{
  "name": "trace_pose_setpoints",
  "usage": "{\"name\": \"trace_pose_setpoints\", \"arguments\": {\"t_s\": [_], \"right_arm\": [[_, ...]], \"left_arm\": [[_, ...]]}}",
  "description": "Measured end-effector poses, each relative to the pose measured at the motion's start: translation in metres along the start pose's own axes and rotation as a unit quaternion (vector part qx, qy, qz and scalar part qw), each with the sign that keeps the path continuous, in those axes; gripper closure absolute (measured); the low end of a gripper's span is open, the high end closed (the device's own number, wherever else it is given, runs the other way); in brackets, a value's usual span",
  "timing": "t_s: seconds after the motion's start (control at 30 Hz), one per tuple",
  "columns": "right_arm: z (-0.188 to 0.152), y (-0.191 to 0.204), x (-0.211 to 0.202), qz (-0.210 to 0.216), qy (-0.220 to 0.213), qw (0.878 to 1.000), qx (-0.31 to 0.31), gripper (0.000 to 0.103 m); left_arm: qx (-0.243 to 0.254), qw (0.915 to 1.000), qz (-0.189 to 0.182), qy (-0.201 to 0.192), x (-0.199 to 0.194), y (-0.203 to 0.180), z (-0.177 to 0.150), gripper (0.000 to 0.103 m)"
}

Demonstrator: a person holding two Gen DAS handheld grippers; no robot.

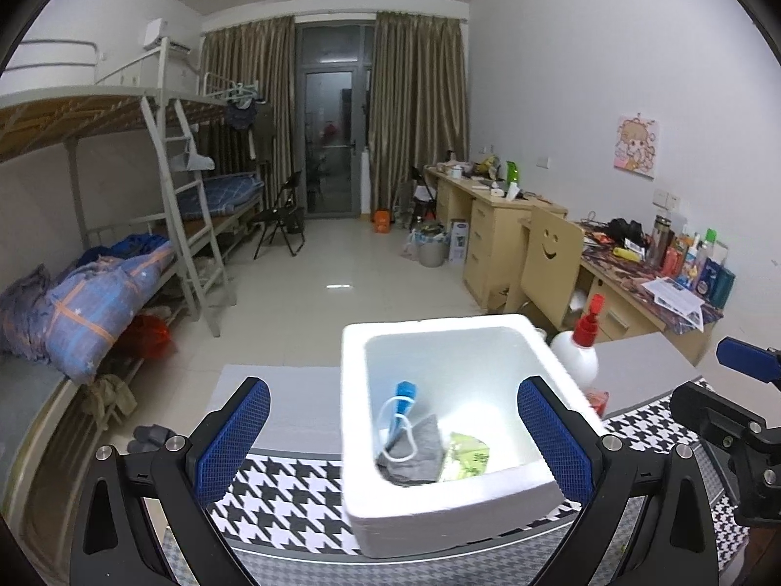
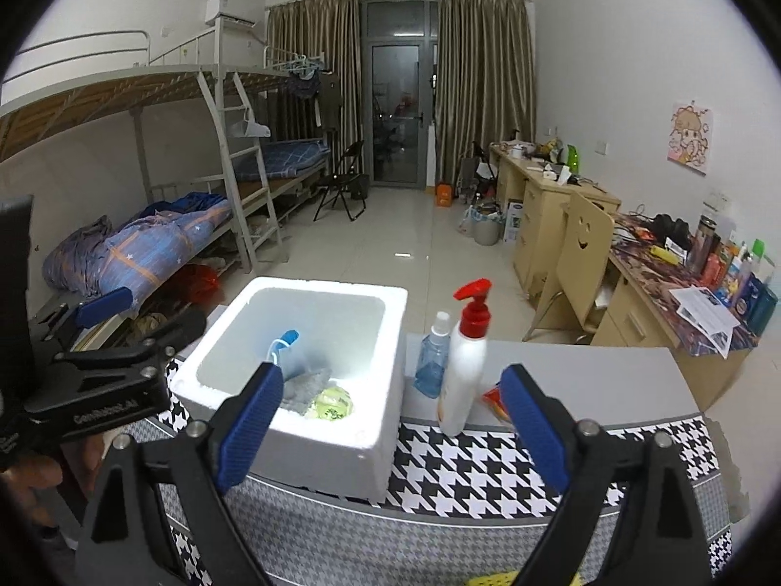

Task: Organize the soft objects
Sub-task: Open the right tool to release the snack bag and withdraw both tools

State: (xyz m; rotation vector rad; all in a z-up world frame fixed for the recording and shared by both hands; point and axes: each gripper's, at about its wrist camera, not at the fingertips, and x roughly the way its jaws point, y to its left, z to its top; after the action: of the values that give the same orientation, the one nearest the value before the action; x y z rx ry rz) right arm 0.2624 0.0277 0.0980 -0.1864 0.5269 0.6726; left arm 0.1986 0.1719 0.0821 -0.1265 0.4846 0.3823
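Your left gripper (image 1: 393, 437) stands with its jaws wide apart and nothing between the pads; through the gap you look down into the white foam box (image 1: 439, 517). The soft things already lie in its bottom: a grey cloth (image 1: 415, 454), a green packet (image 1: 466, 454) and a blue item with a white cord (image 1: 405, 398). The box sits close to the table's front edge on the checked cloth (image 1: 288, 493), so a push from a fingertip against its light wall could, I judge, slide or tip it. Your other gripper shows at the right edge of this view, near the box, so watch that the two do not knock together.

From the right wrist, your right gripper (image 2: 390, 417) is also spread wide and empty. Just beside the box stand a white pump bottle (image 2: 463, 371) and a small blue bottle (image 2: 432, 361), both tall and narrow; a sideways sweep here would likely topple them. A red packet (image 2: 493, 398) lies behind the right pad. Open room lies on the grey tabletop (image 2: 610, 376) to the right.
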Motion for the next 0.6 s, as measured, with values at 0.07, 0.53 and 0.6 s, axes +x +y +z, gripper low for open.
{"name": "trace_pose_setpoints", "arguments": {"t_s": [0.07, 0.53, 0.6], "right_arm": [[-0.003, -0.004, -0.005, -0.003, -0.004, 1.0, 0.005, 0.01], [-0.02, -0.024, -0.039, -0.014, -0.029, 0.999, 0.025, 0.01], [-0.024, -0.025, -0.043, -0.016, -0.031, 0.999, 0.024, 0.01]], "left_arm": [[0.005, 1.0, -0.006, -0.003, -0.002, -0.007, 0.0, 0.001], [0.023, 0.9987, -0.031, -0.032, -0.031, -0.035, 0.001, 0.001], [0.023, 0.9985, -0.037, -0.034, -0.035, -0.039, 0.001, 0.001]]}}
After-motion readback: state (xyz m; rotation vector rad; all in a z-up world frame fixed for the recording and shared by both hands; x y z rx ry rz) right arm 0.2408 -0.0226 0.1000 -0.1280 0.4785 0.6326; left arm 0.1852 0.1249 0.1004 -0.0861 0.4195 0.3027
